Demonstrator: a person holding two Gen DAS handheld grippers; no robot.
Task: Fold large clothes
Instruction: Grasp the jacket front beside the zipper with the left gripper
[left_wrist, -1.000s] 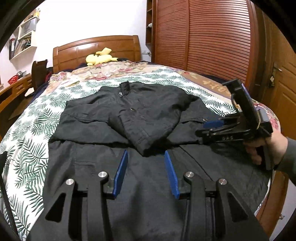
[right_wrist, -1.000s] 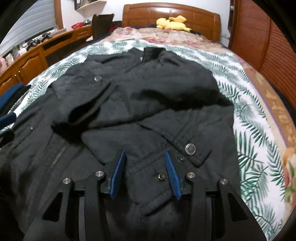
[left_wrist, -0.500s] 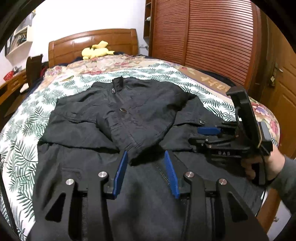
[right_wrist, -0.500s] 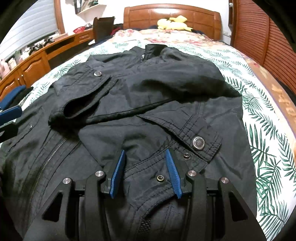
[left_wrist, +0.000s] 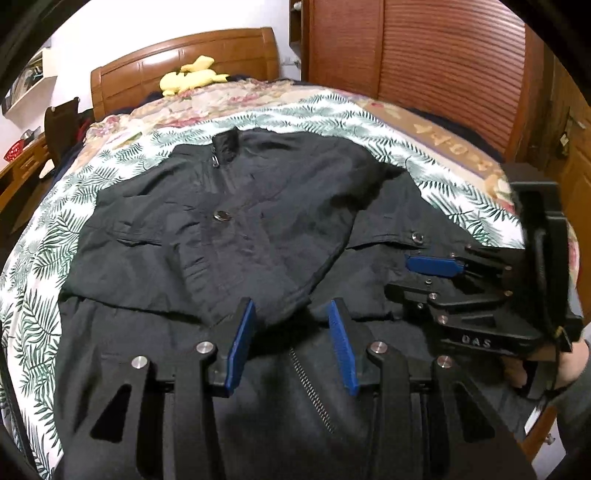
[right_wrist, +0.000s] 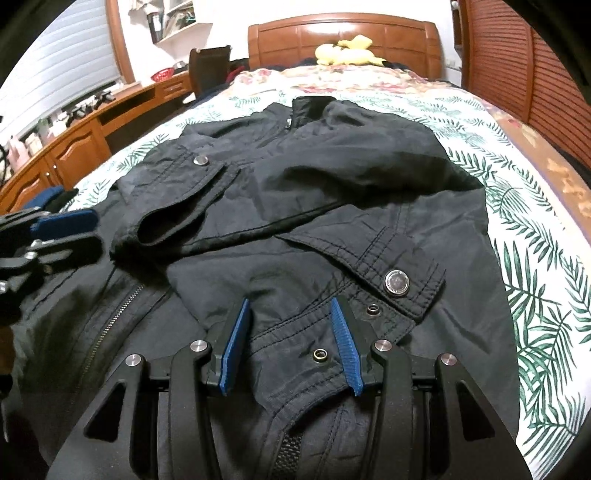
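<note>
Your left gripper (left_wrist: 291, 321) has its 2 blue pads (left_wrist: 240, 347) standing partly apart, and nothing is pinched between them; below the gap lie the folded sleeve's end and the zip (left_wrist: 312, 391). Your right gripper (right_wrist: 290, 319) stands much the same, jaws partly apart over a cuff (right_wrist: 399, 280) with a metal snap, though whether the pads brush the cloth is hard to say from this angle. In the left view that right gripper sits at the jacket's right edge, gripped by your hand (left_wrist: 569, 369). The black jacket (left_wrist: 229, 240) lies flat on the bed (left_wrist: 40, 236), collar toward the headboard (right_wrist: 343, 37), both sleeves folded across its chest, on a leaf-print cover. A yellow toy (right_wrist: 347, 51) rests against the headboard, and a slatted wardrobe (left_wrist: 424, 51) stands beside the bed.
</note>
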